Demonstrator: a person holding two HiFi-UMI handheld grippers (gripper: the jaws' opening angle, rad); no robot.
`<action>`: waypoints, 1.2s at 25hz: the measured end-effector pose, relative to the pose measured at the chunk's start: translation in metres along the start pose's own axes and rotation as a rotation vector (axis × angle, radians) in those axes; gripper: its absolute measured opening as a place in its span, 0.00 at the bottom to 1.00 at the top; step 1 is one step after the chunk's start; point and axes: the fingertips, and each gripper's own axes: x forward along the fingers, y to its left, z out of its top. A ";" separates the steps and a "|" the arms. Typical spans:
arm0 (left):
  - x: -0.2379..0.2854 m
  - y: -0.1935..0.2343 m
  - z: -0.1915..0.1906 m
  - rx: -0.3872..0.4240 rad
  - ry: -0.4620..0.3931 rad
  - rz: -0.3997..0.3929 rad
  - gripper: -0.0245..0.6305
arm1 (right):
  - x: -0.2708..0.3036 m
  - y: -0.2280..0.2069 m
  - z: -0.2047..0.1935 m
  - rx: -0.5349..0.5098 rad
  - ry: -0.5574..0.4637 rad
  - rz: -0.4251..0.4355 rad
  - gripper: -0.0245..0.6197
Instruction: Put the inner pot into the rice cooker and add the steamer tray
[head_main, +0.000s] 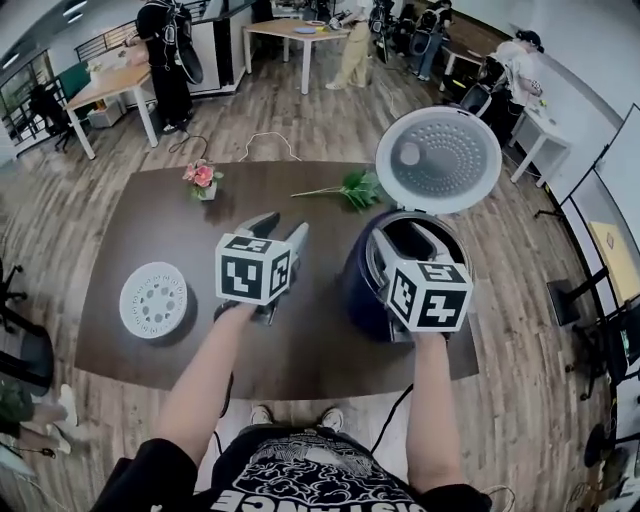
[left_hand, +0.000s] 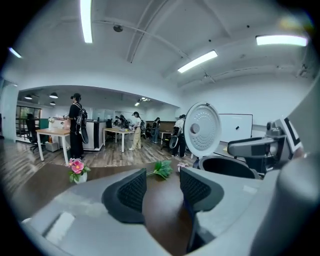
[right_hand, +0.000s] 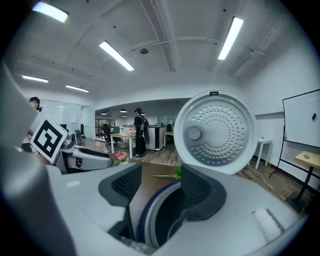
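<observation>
Only legible print was partial white lettering "ISTANCE" on your black shirt (head_main: 330, 478); you had nothing else readable.

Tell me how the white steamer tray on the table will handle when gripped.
The steamer tray looks like thin, perforated plastic: probably light and stiff. Lying low on the smooth table, it may slide when nudged, and its rim looks awkward to pinch.

One rice cooker (head_main: 357, 290), one steamer tray (head_main: 153, 299), one flowerpot (head_main: 203, 180), one sprig (head_main: 350, 188)

Item: rice cooker (head_main: 358, 290). Near right side hidden behind right gripper (head_main: 400, 235); interior dark, contents unreadable.
</observation>
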 end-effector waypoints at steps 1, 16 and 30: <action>-0.006 0.009 -0.001 -0.003 -0.004 0.020 0.36 | 0.005 0.010 0.001 -0.007 -0.002 0.021 0.42; -0.150 0.144 -0.041 -0.145 -0.066 0.419 0.41 | 0.071 0.158 -0.003 -0.053 0.018 0.389 0.45; -0.282 0.185 -0.123 -0.336 -0.099 0.717 0.44 | 0.089 0.278 -0.062 -0.062 0.128 0.722 0.45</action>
